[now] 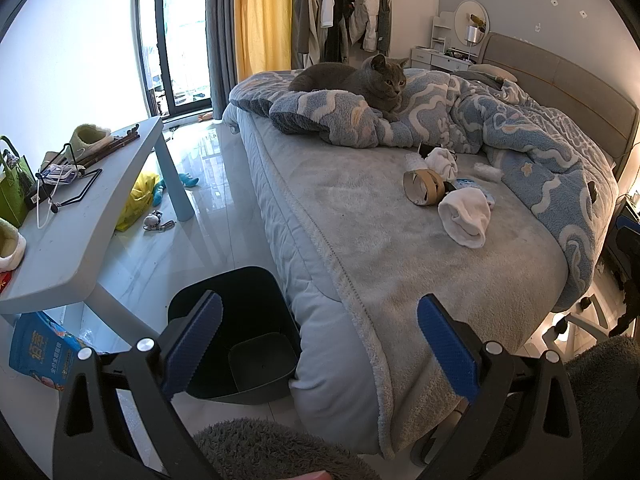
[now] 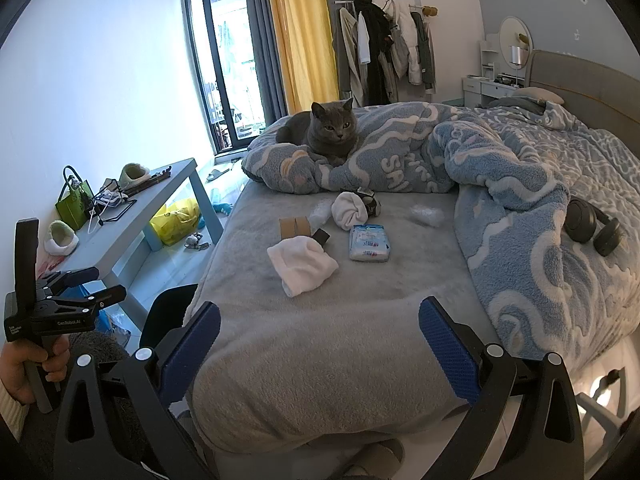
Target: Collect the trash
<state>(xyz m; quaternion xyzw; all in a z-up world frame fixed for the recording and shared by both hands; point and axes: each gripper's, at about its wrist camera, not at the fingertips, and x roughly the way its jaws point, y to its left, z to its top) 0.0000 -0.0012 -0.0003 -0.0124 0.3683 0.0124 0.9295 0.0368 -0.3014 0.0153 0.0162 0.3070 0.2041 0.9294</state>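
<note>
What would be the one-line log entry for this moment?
phase: before pickup | left gripper: open, empty | right gripper: open, empty | bin: beside bed | cardboard rolls: on bed

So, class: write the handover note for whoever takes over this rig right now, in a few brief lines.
Left claw: open, empty, above the dark bin by the bed's corner.
Right claw: open, empty, over the bed's near edge.
Trash on the grey blanket: cardboard tape rolls, fluff tufts. White socks and a wipes pack lie there too.
Done: nothing visible in the bin.
Left: all pickups. A cat sits beyond.
</note>
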